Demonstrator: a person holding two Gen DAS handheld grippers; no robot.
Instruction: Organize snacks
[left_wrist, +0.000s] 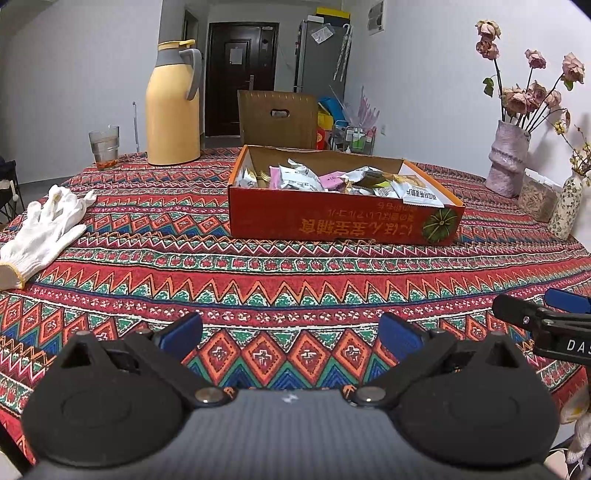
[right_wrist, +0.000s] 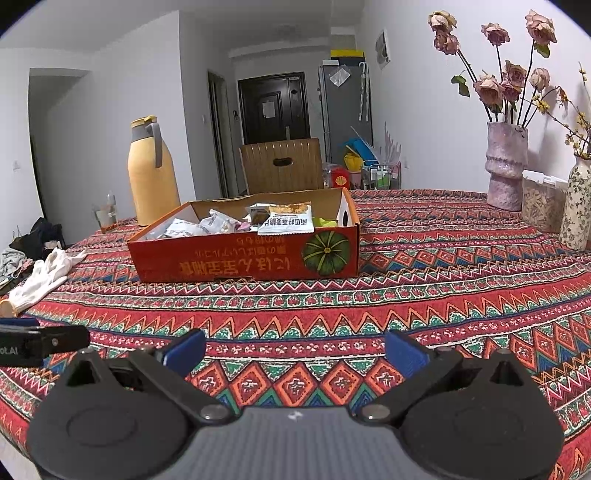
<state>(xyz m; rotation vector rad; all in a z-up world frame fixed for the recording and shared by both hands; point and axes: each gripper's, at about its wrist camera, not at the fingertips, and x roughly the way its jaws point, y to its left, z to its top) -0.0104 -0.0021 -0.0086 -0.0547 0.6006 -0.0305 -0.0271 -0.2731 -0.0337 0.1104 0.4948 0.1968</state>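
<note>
The snack box (left_wrist: 343, 218) sits on the counter (left_wrist: 295, 280), with snack packets (left_wrist: 299, 177) lying inside it. Left of the box lies a glove (left_wrist: 40, 229). Behind the box to its left stand a jug (left_wrist: 173, 107) and a glass (left_wrist: 104, 146). A chair (left_wrist: 279, 118) stands behind the box, and vases (left_wrist: 508, 158) stand to its right.

Each gripper, left (left_wrist: 290, 332) and right (right_wrist: 295, 345), is matte black plastic with blue ribbed fingertip pads (left_wrist: 183, 334), rounded teardrop housings behind the jaws, silver pivot screws, a grey ribbed centre body, and white lettering along one finger.
</note>
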